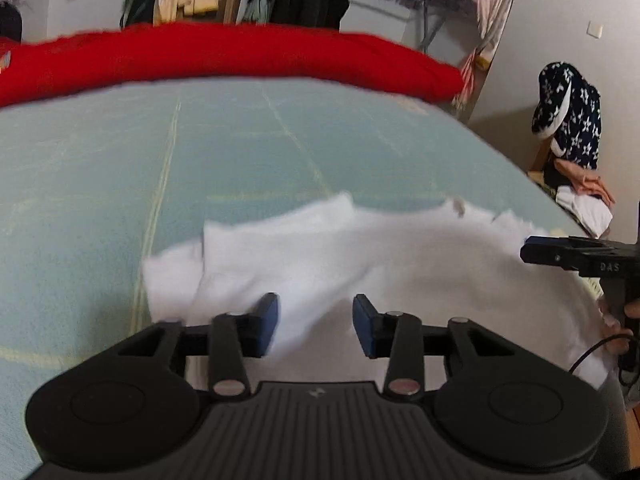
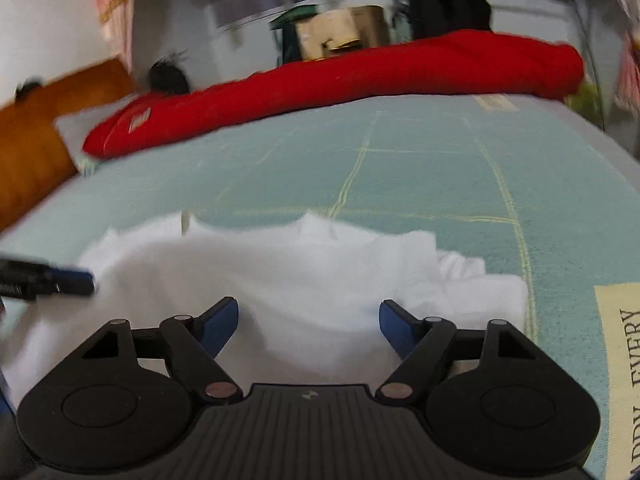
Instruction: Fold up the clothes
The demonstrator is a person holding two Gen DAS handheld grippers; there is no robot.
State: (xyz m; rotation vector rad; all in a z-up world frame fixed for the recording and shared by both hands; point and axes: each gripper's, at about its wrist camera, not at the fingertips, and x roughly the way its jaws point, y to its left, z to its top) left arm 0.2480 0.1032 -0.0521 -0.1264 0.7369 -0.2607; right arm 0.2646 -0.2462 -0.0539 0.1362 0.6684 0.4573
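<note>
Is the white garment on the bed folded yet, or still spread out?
Still spread, not neatly folded: the white garment lies rumpled across the pale green bed cover, with an uneven far edge; one side looks doubled over in loose layers.

A pale green bed (image 1: 100, 168) carries a rumpled white garment (image 1: 360, 248) near its edge and a red quilt (image 1: 240, 56) along the far side.

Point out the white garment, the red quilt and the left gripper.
white garment (image 1: 360, 248): left wrist view, middle of cloth.
red quilt (image 2: 360, 80): right wrist view, its middle.
left gripper (image 1: 316, 320): left wrist view, between fingertips.
</note>
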